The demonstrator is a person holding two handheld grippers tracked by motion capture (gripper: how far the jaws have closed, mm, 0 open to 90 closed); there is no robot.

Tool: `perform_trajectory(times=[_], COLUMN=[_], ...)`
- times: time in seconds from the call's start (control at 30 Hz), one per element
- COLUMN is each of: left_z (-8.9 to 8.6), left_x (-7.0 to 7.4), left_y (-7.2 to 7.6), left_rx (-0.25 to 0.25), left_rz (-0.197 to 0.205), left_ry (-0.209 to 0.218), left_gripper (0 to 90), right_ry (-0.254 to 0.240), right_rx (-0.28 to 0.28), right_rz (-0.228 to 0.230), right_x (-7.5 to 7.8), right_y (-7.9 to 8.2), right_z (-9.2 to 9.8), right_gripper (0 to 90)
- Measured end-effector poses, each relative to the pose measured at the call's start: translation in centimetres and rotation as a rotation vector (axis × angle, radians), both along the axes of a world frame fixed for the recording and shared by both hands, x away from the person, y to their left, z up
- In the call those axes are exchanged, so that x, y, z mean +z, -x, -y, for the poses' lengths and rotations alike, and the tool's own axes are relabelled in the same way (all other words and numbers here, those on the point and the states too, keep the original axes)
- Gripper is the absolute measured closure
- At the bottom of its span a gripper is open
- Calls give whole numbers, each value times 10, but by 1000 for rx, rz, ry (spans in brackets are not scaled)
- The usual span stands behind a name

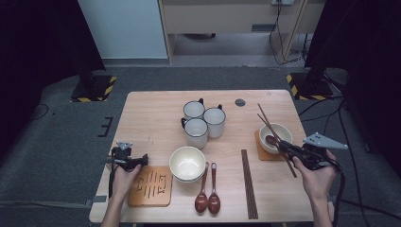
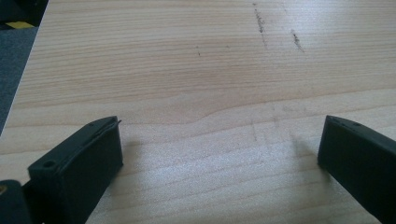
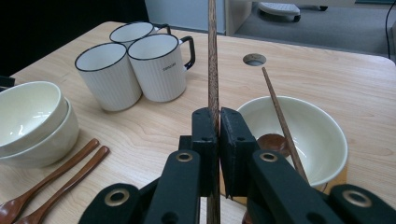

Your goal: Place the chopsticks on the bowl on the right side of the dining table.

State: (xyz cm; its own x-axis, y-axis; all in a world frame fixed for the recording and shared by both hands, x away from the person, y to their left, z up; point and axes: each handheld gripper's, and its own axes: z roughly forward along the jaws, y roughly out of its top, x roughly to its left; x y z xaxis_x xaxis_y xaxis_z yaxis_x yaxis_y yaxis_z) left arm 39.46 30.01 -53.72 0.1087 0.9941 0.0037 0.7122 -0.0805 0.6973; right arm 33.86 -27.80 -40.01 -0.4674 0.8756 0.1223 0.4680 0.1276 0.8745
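— Wooden, that pale table [image 1: 151, 118], from above? Where was the right gripper [image 1: 289, 150]?
— Beside the cream bowl [image 1: 275, 137] on its coaster, clenched on one dark wooden chopstick [image 1: 276, 137].
— And the left gripper's own camera?
— Its jaws stood released over bare tabletop [image 2: 196, 84].
— The right one's?
— Pads [image 3: 205, 135] squeezed the chopstick [image 3: 213, 60] upright; a second stick [image 3: 280, 116] leaned in the bowl [image 3: 322, 135].

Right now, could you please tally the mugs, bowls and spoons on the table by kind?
Mugs: 3
Bowls: 3 (two stacked, one on the right)
Spoons: 3 (two lying on the table, one in the right bowl)
Total: 9
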Motion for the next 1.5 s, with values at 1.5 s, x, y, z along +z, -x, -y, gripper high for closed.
perform_trajectory(times=[1.5], left_z=[0], left_x=[0], left_y=[0], left_rx=[0], left_rz=[0], left_ry=[0], left_gripper=[0], right_ry=[-6], right_rx=[35], right_rz=[-28], right_x=[4], right_y=[-67], right_z=[52], right_gripper=[852])
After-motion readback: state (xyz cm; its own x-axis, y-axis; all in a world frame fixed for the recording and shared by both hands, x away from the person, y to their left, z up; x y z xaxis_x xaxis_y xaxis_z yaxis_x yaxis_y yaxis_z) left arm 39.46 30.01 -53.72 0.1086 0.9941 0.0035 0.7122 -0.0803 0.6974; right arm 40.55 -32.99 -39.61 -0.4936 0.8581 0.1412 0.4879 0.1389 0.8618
